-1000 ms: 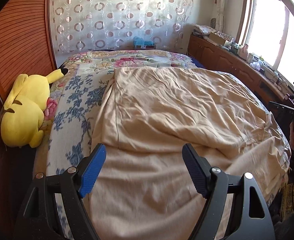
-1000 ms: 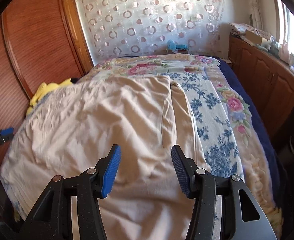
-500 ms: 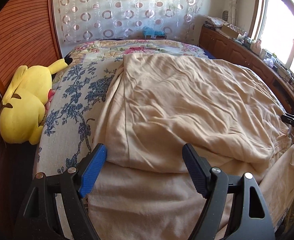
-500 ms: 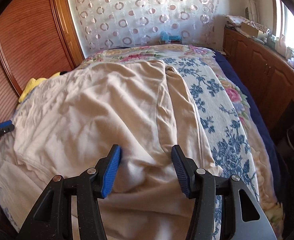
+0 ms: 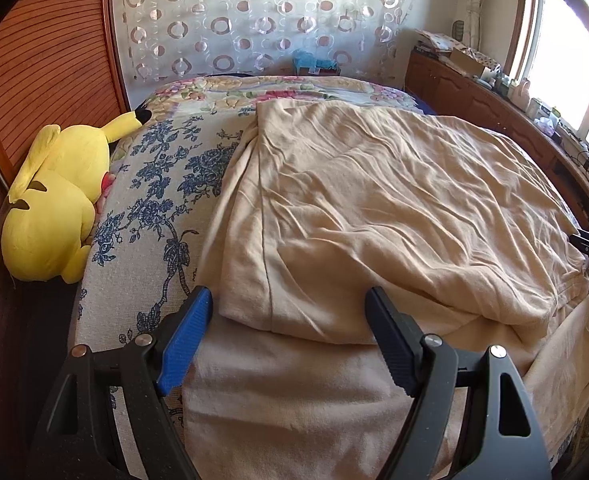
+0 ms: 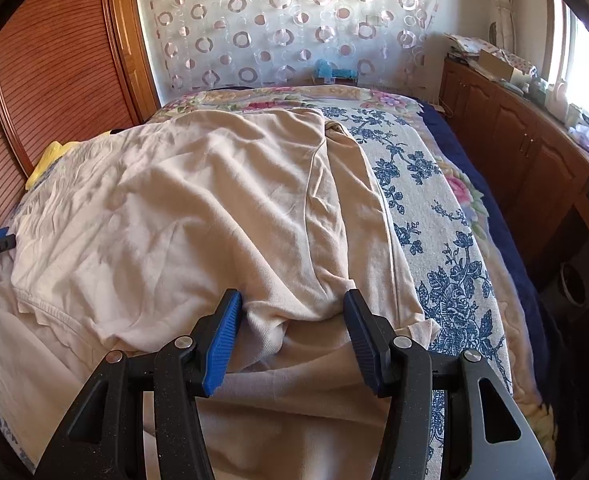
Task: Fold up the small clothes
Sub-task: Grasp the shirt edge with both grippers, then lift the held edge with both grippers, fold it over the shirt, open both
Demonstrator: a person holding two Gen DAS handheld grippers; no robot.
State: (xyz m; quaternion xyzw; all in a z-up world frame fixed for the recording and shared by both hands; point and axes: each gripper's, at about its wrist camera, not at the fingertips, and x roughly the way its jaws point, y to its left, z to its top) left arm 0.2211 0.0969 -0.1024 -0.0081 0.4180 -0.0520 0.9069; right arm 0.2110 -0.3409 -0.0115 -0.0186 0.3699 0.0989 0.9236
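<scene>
Here, both pairs of tongs stand spread wide, fingers well apart, with nothing clamped between them.

Left tongs (image 5: pixel 288 338): black frame, blue ribbed pads (image 5: pixel 182 344). They hang over the near left part of the cream-beige cotton garment (image 5: pixel 374 208). The folded-over edge of the cloth lies between the two fingers in this view. Whether the pads touch the fabric cannot be told.

Right tongs (image 6: pixel 292 338): same build, gap somewhat narrower than the left pair but plainly not closed. A bunched ridge of the cream-beige garment (image 6: pixel 214 208) sits between the fingers. The left blue pad (image 6: pixel 222 340) appears to rest against the fabric; contact on the other finger is unclear.

Garment location: spread across the middle of the bed with the white-and-blue floral quilt (image 5: pixel 150 208), upper layer doubled over a lower layer that runs toward the near edge. Surface is heavily creased. A vertical seam runs along each side edge of the upper layer.

Surroundings: a yellow plush toy with black-tipped ear (image 5: pixel 54 200) lies at the left side of the bed against the reddish slatted wooden panel (image 5: pixel 42 60). A sheer curtain with ring pattern (image 5: pixel 254 24) hangs behind the head of the bed. A brown wooden cabinet (image 6: pixel 526 148) under the window runs along the right side and carries assorted small items.

Each view shows the tip of the other pair at its margin.
</scene>
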